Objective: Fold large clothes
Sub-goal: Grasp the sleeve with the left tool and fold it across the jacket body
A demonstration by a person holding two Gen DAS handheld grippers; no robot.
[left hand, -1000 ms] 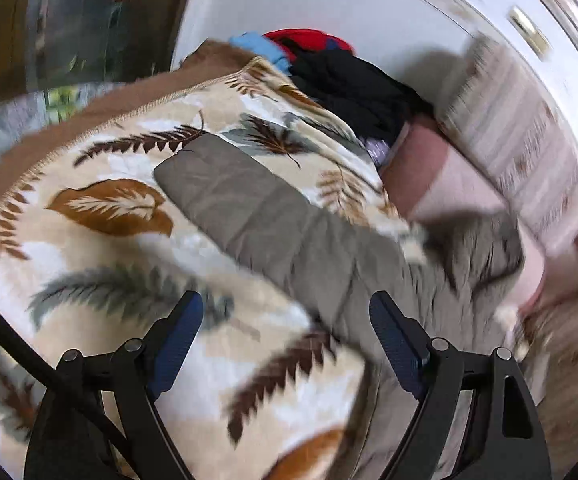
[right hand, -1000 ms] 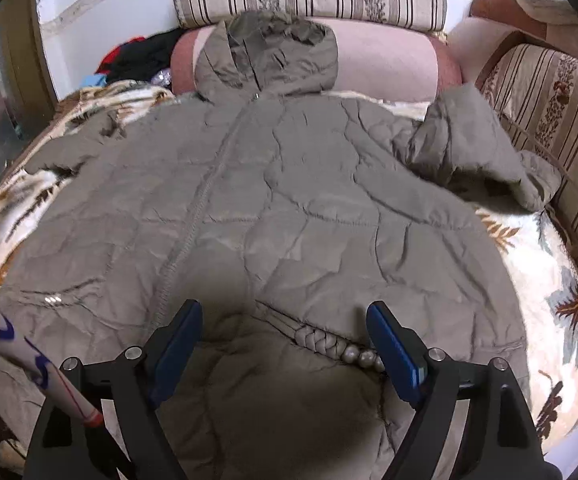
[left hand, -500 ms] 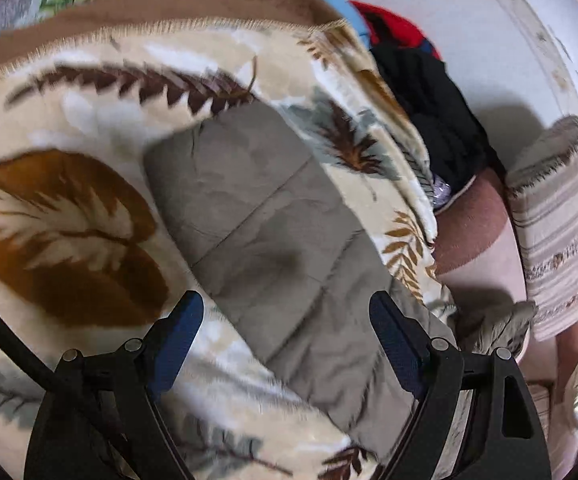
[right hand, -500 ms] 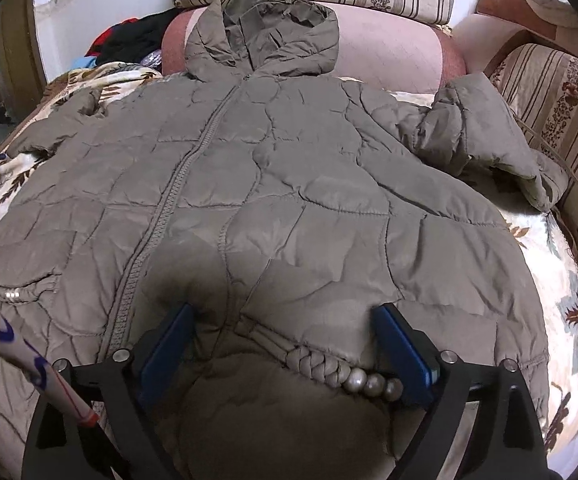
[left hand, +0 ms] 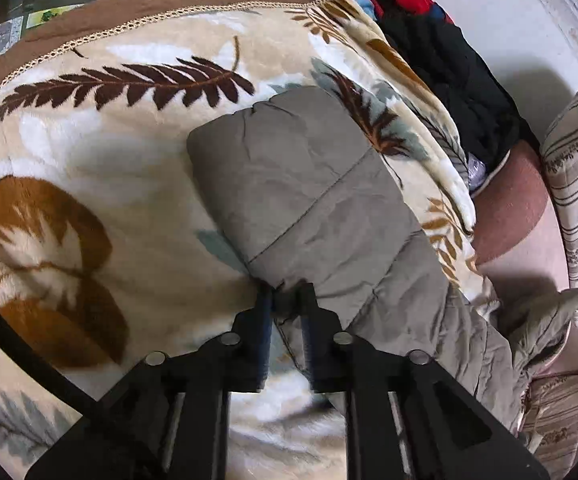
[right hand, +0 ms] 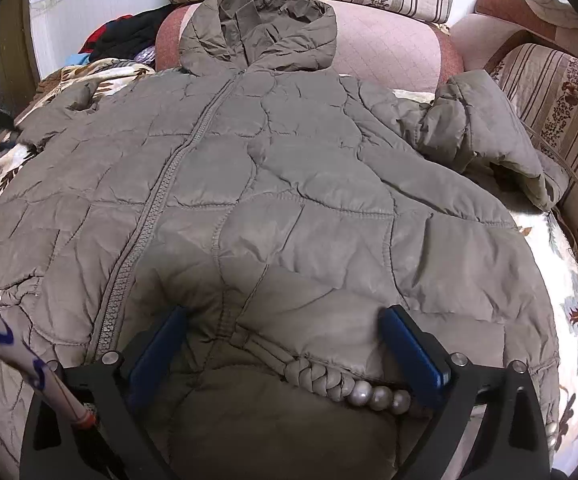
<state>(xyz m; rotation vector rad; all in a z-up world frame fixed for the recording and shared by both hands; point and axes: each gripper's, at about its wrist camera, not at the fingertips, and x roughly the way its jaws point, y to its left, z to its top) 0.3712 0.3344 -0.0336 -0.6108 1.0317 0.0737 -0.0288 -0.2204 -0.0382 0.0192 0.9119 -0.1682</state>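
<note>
Between the left gripper (left hand: 285,292) fingers, pinched jacket sleeve (left hand: 309,196); right gripper (right hand: 285,332) fingers wide, empty

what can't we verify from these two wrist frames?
- Left wrist: how much sleeve fabric the left claw pinches; its own fingers cover the contact.
- Right wrist: jacket hem, hidden below the right claw and frame edge.
- Right wrist: whether the open claw touches the fabric.
- Right wrist: far sleeve's cuff, bunched on itself.
</note>
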